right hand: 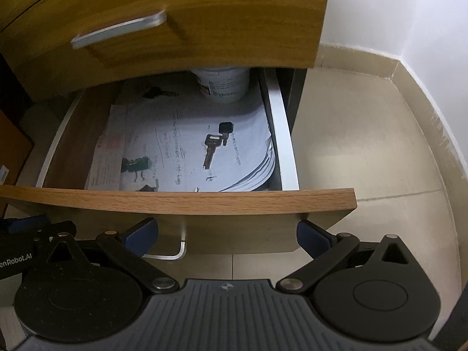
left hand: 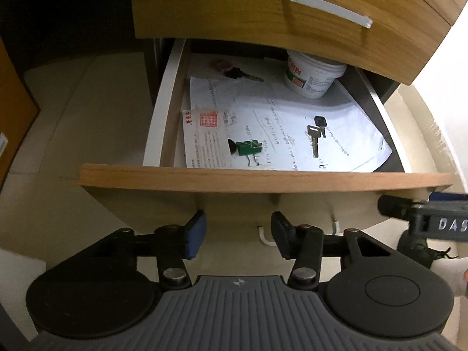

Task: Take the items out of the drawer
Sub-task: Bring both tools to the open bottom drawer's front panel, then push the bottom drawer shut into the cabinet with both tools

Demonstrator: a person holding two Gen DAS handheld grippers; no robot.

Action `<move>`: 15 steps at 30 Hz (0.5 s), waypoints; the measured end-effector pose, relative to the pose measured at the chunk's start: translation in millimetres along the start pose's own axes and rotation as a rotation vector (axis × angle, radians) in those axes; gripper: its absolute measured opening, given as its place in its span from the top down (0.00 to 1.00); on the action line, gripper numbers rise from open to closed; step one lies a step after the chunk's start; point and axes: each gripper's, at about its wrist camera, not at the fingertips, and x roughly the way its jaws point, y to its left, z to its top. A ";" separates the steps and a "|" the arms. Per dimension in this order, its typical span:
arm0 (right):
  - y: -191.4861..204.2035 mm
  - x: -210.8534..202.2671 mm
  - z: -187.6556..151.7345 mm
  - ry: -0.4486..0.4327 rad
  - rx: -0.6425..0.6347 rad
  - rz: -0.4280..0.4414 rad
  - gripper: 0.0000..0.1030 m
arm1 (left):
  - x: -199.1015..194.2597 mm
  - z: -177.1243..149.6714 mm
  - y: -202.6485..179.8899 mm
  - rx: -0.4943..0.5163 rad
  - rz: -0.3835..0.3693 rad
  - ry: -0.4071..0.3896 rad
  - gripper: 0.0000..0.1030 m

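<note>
The lower wooden drawer (left hand: 263,177) stands pulled open, also in the right wrist view (right hand: 181,201). Inside lie white papers (left hand: 292,117), a pair of keys (left hand: 314,136) (right hand: 215,143), a green binder clip (left hand: 248,147) (right hand: 136,163), a dark key at the back (left hand: 239,73), a white tub (left hand: 313,76) (right hand: 223,83) and a printed leaflet (left hand: 204,137). My left gripper (left hand: 238,235) is open and empty in front of the drawer face. My right gripper (right hand: 226,235) is open wide and empty, just below the drawer front.
The closed upper drawer (left hand: 263,8) with its silver handle (left hand: 326,7) overhangs the back of the open one. The lower drawer's handle (right hand: 172,251) shows under its front. Beige floor tiles (right hand: 365,146) and a white wall (right hand: 395,14) lie to the right.
</note>
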 end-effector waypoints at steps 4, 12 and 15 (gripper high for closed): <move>-2.3 7.1 12.3 -0.032 0.004 0.009 0.01 | 4.9 4.7 1.6 0.020 -0.007 -0.017 0.54; -5.4 25.2 42.5 -0.088 0.007 0.020 0.01 | 16.4 12.3 4.6 0.024 -0.010 -0.049 0.55; -7.6 32.5 54.8 -0.106 0.010 0.026 0.01 | 20.0 15.1 10.0 0.023 -0.012 -0.063 0.55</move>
